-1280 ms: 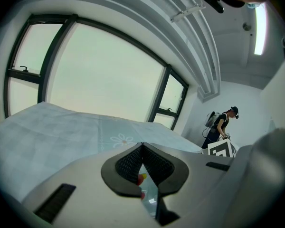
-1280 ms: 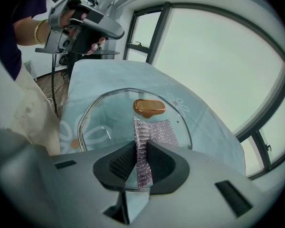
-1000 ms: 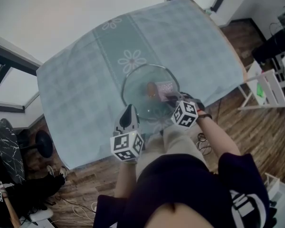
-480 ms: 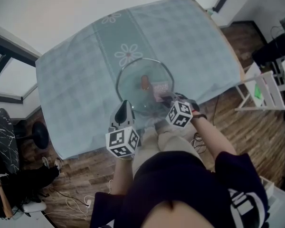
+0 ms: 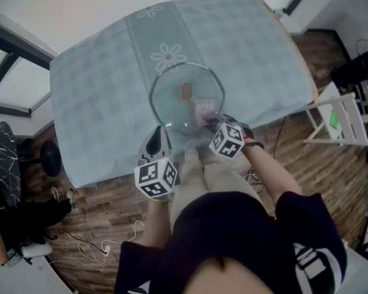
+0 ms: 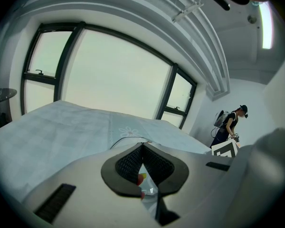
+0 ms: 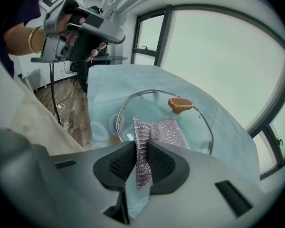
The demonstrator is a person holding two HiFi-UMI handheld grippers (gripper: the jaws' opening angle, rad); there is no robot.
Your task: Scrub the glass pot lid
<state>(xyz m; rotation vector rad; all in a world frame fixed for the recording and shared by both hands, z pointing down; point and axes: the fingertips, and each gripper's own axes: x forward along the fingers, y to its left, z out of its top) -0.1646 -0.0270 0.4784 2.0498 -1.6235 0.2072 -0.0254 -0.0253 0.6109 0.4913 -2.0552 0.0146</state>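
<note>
right gripper (image 5: 211, 124) was kept clamped on mesh scrub pad (image 5: 203, 110), with pad laid flat on glass pot lid (image 5: 172, 103). lid was rested on cloth-covered tabletop (image 5: 98, 103), near front edge. left gripper (image 5: 160, 133) was closed on lid's near rim, so lid was steadied. over last second pad was drawn from beside knob (image 5: 187, 92) back toward near rim. scrubbing stroke was judged under way, with much glass left.

top (image 5: 233, 237): dark | trousers (image 5: 211, 176): beige | left claw (image 6: 143, 146): grey, marker cube (image 5: 156, 177)
</note>
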